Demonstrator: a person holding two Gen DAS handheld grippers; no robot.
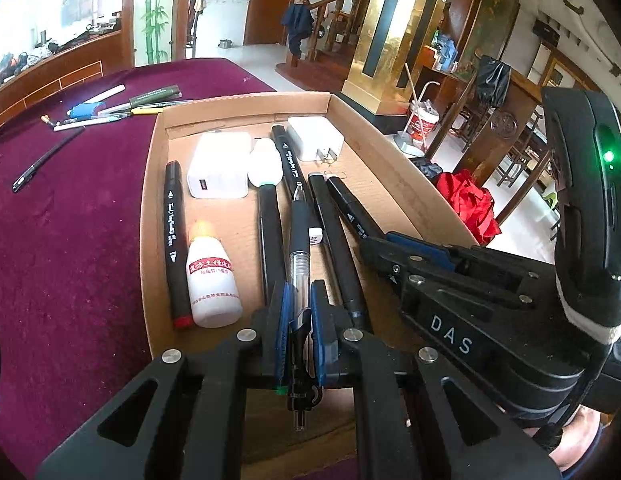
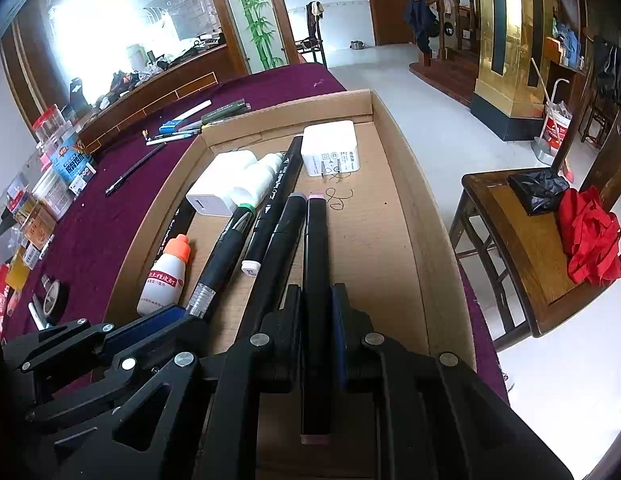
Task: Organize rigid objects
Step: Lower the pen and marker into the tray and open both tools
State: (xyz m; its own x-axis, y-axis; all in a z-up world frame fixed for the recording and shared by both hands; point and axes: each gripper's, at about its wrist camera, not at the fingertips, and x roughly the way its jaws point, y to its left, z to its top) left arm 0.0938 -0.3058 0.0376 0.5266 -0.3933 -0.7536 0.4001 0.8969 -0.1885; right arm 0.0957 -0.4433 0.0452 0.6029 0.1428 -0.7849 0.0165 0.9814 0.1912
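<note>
A shallow cardboard tray (image 1: 150, 216) (image 2: 422, 216) lies on the maroon tablecloth. In it are several black markers, two white chargers (image 1: 218, 166) (image 2: 329, 147) and a white glue bottle (image 1: 212, 280) (image 2: 163, 276). My left gripper (image 1: 299, 316) is shut on a clear-and-black click pen (image 1: 299, 240), held over the tray's near end. My right gripper (image 2: 316, 304) is shut on a black marker with pink ends (image 2: 316, 256), also above the tray. In the left wrist view the right gripper (image 1: 374, 246) reaches in beside the left one; the right wrist view shows the left gripper (image 2: 170, 316).
Loose pens and markers (image 1: 110, 114) (image 2: 190, 124) lie on the cloth beyond the tray's far left corner. Small boxes and packets (image 2: 50, 184) crowd the table's left edge. A wooden chair with red cloth (image 2: 590, 236) stands off the table's right side.
</note>
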